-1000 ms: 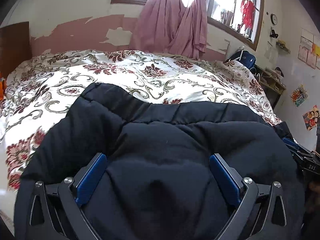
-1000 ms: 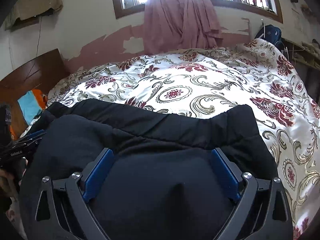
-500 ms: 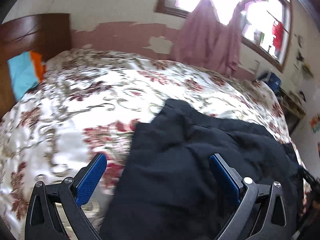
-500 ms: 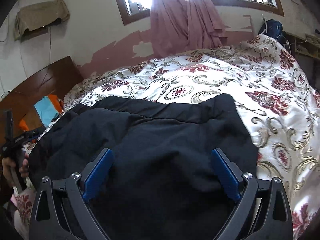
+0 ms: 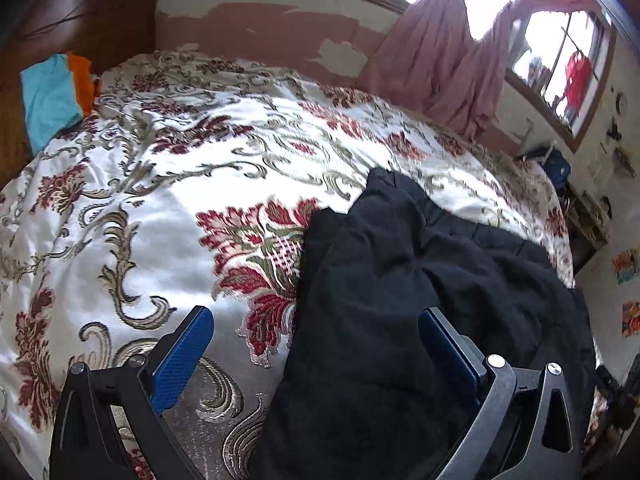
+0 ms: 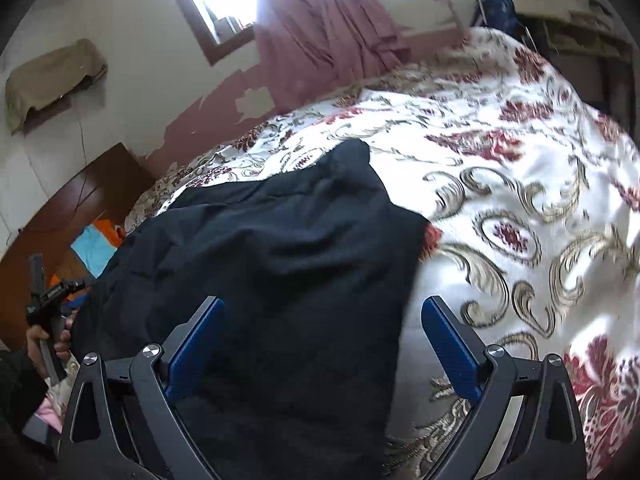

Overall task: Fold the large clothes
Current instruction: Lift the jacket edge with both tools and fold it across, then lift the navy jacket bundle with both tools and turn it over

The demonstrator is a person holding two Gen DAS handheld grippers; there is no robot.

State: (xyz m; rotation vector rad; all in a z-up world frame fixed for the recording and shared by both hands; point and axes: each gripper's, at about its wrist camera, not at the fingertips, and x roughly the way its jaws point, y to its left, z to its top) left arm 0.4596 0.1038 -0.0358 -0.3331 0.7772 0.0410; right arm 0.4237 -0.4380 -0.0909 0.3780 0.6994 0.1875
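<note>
At the far left of the left wrist view a dark wooden headboard (image 5: 84, 16) curves behind a turquoise and orange cloth (image 5: 52, 96). The bed is covered by a glossy white bedspread (image 5: 160, 208), satin-like, woven with red flowers and olive-gold scrolls, its surface softly rumpled. The left gripper (image 5: 316, 356) hangs over it with its blue ribbed pads spread wide and nothing between them — the left pad over bare bedspread, the right over the black garment (image 5: 400, 300). That garment is thick, matte and puffy, lying in a bunched heap on the right half of the bed in this view, its left edge running straight down past a large red flower. Behind, a mauve curtain (image 5: 448, 64) hangs knotted under a bright window.

In the right wrist view a hand (image 6: 44, 344) at the far left edge grips the other tool's handle. The black garment (image 6: 288, 272) fills the left and centre, its right border folded into a rough vertical line on the bedspread (image 6: 520, 208). The right gripper (image 6: 324, 352) is likewise splayed wide and empty, straddling that border — left pad above dark cloth, right pad above the shiny patterned fabric.
</note>
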